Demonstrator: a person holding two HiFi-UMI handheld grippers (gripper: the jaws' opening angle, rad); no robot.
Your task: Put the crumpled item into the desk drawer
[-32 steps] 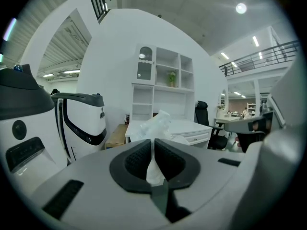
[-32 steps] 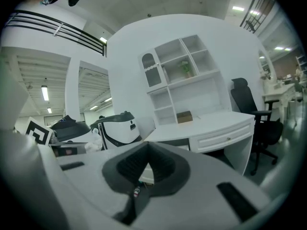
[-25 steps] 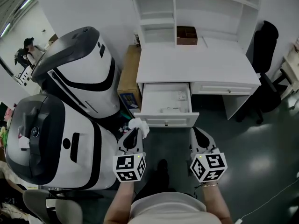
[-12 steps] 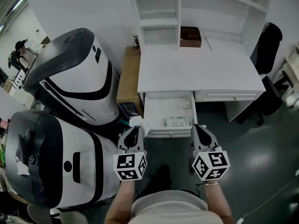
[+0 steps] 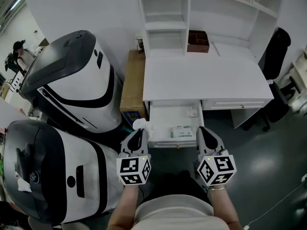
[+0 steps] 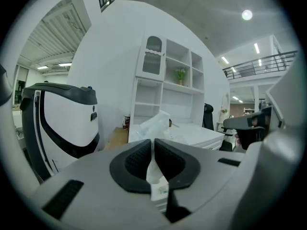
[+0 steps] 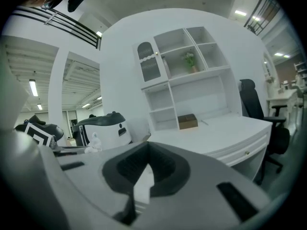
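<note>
- White crumpled item point(image 5: 142, 124) was pinched between the narrow-set jaws of the left gripper point(image 5: 136, 133).
- Right gripper point(image 5: 203, 131) was closed, empty.
- Open drawer point(image 5: 165, 121) lay just ahead of both.

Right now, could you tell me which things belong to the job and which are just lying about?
Job: crumpled white item, held by left gripper; open desk drawer.
Lying about: brown box; black office chair; cardboard box; white-and-black machine.
</note>
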